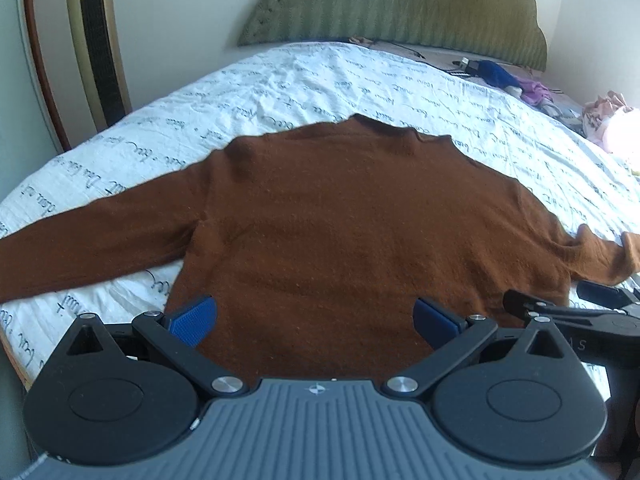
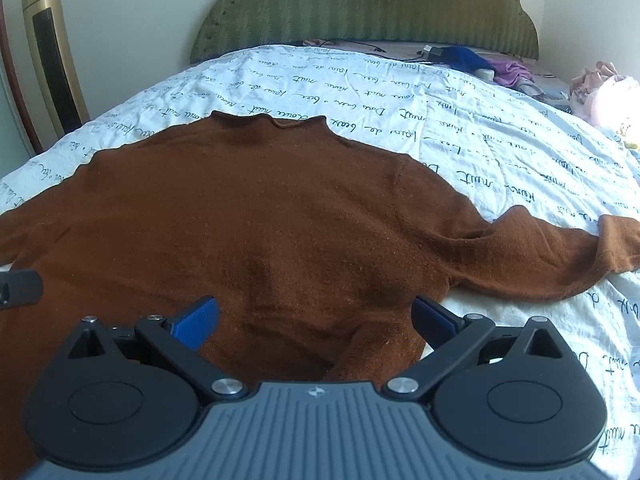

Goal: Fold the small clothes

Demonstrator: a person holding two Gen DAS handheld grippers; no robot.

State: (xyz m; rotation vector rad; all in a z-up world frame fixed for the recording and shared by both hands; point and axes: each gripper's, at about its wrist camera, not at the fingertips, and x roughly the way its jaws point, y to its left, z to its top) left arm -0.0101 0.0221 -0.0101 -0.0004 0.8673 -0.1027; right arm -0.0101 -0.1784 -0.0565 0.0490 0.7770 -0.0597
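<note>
A rust-brown sweater (image 1: 320,216) (image 2: 248,216) lies flat on the bed, collar toward the headboard and both sleeves spread out sideways. My left gripper (image 1: 316,318) hovers open over the sweater's lower hem, left of centre, blue pads wide apart with nothing between them. My right gripper (image 2: 316,320) is open too, above the hem's right part, where the cloth is slightly folded under. In the left wrist view the right gripper (image 1: 576,304) shows as a black part at the right edge. The right sleeve's cuff (image 2: 616,244) is doubled back.
A white bedspread (image 1: 304,80) with script writing covers the bed. The green headboard (image 2: 360,8) stands at the back. Blue and purple clothes (image 2: 492,64) and a pink bundle (image 2: 604,96) lie at the far right. A gold tower fan (image 1: 96,40) stands left of the bed.
</note>
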